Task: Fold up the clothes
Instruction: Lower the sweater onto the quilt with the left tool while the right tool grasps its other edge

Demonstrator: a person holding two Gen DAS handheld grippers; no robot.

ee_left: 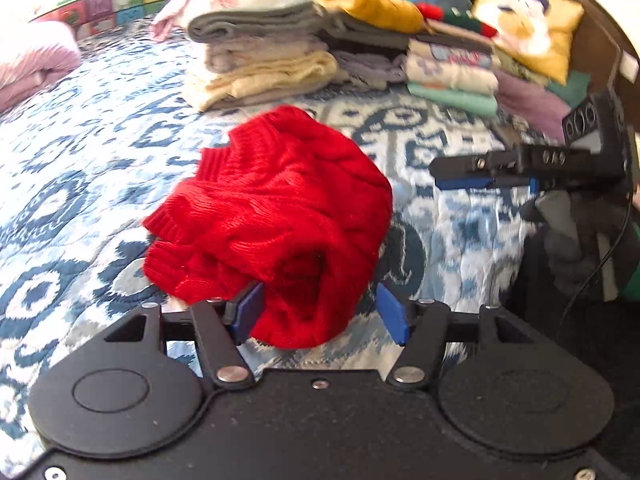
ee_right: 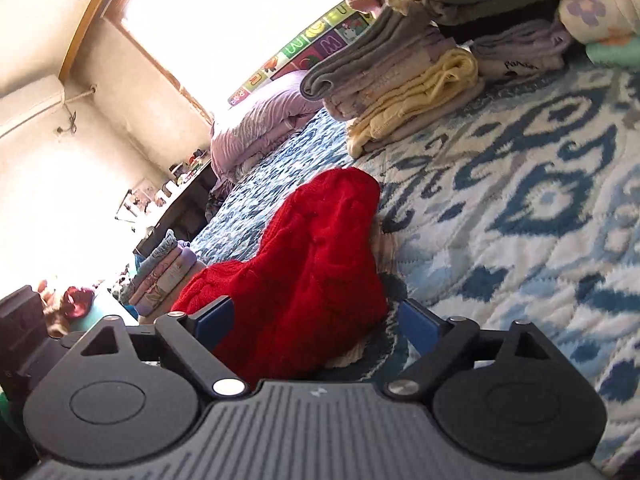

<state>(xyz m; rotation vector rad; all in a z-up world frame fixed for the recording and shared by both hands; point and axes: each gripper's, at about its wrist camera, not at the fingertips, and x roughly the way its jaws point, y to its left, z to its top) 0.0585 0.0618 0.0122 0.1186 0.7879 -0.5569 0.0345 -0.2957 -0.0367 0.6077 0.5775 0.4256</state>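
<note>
A red cable-knit sweater (ee_left: 280, 208) lies bunched on the blue-and-white patterned quilt (ee_left: 80, 168). My left gripper (ee_left: 320, 312) is open, its blue pads either side of the sweater's near edge. My right gripper (ee_left: 480, 172) shows side-on at the right of the left wrist view, jaws looking close together, off the sweater. In the right wrist view the same sweater (ee_right: 312, 264) lies between the open right gripper's (ee_right: 316, 320) blue pads, which do not pinch it.
Stacks of folded clothes (ee_left: 264, 60) stand at the back of the bed, with a yellow cartoon pillow (ee_left: 528, 20) at the right. A lilac blanket (ee_right: 256, 120) lies at the far end. More folded clothes (ee_right: 164, 272) sit beyond the bed's edge.
</note>
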